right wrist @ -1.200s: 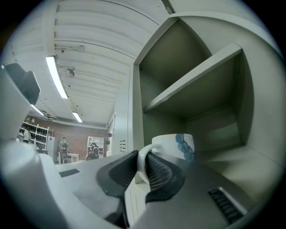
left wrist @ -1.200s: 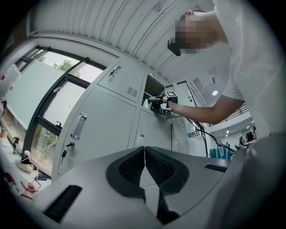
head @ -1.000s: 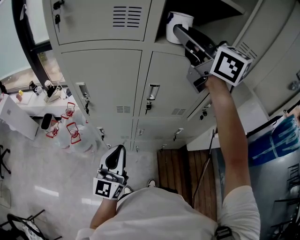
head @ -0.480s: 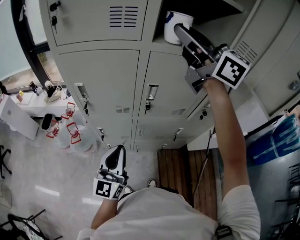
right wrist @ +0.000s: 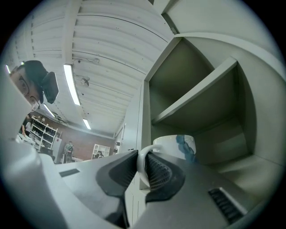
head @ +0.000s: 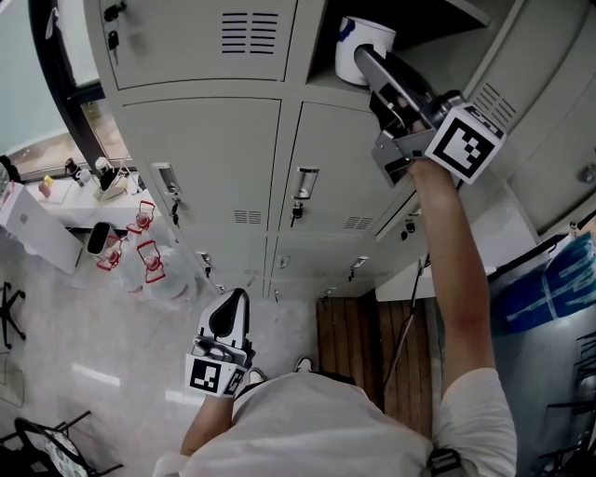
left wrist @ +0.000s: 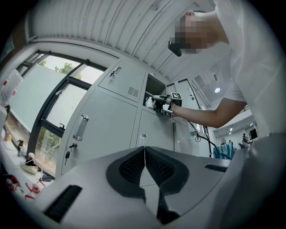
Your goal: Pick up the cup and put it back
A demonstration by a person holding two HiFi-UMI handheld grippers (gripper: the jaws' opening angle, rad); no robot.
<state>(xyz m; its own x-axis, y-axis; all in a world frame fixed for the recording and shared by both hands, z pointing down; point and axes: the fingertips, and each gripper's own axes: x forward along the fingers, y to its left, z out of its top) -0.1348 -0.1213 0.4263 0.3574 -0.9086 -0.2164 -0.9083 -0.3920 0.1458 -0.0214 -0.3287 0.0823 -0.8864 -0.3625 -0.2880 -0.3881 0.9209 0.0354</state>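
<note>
A white cup (head: 361, 39) with a blue pattern hangs at the mouth of the open top locker compartment (head: 419, 23). My right gripper (head: 365, 58) reaches up to it on an outstretched arm. In the right gripper view the cup (right wrist: 176, 144) sits just beyond the jaws, and the right gripper (right wrist: 144, 163) is shut on its thin white handle (right wrist: 141, 166). An inner shelf (right wrist: 196, 96) crosses the compartment above the cup. My left gripper (head: 232, 300) hangs low near the person's waist. In its own view the left gripper (left wrist: 144, 155) is shut with nothing in it.
Grey lockers (head: 200, 158) with closed doors and small handles fill the wall. The open locker door (head: 549, 74) stands to the right of the arm. Water bottles with red handles (head: 140, 265) and a white table (head: 37, 233) are at the left. A blue bag (head: 549, 284) is at the right.
The right gripper and the cup have shifted slightly to the right at the compartment's mouth. The left gripper has not moved.
</note>
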